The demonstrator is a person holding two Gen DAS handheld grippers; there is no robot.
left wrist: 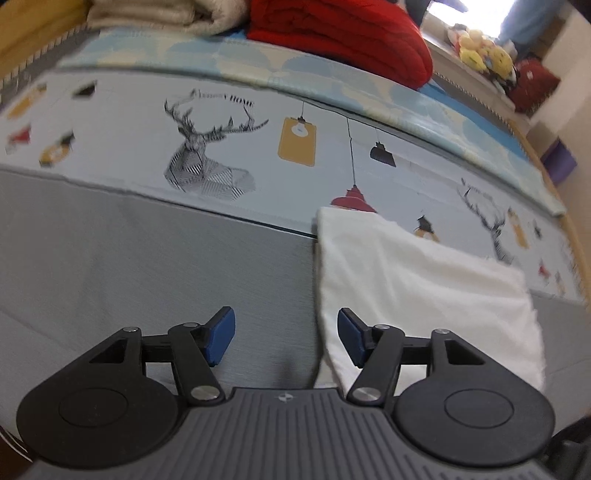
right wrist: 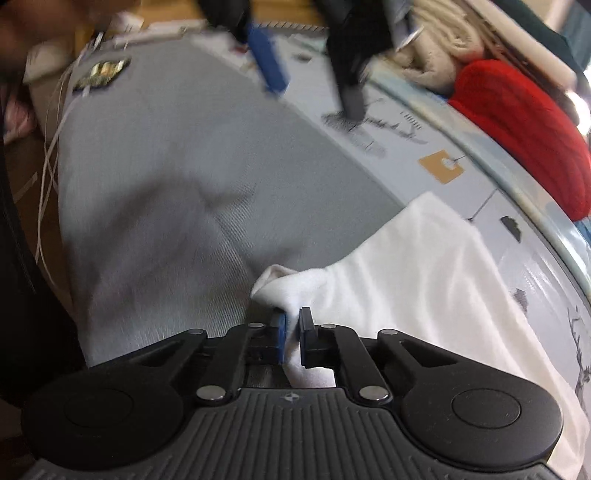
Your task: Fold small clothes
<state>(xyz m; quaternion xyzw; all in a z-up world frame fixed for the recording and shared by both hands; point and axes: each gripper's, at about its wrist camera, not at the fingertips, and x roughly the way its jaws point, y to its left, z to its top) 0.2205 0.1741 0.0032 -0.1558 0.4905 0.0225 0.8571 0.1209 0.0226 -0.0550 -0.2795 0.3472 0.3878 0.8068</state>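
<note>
A small white garment [left wrist: 417,288] lies on a grey sheet [left wrist: 147,266], its far part over a printed cover. My left gripper [left wrist: 286,338] is open and empty, just above the sheet at the garment's left edge, with its right pad over the cloth. In the right wrist view my right gripper [right wrist: 291,332] is shut on a bunched corner of the white garment [right wrist: 406,280], lifting it a little off the sheet. The left gripper [right wrist: 314,55] shows blurred at the top of that view, open, above the bed.
A light-blue cover printed with deer and lamps [left wrist: 207,147] lies beyond the grey sheet. A red knit [left wrist: 343,37] and a cream blanket [left wrist: 162,14] are piled at the back. White cords [right wrist: 51,155] hang at the bed's left edge. Toys [left wrist: 480,51] sit far right.
</note>
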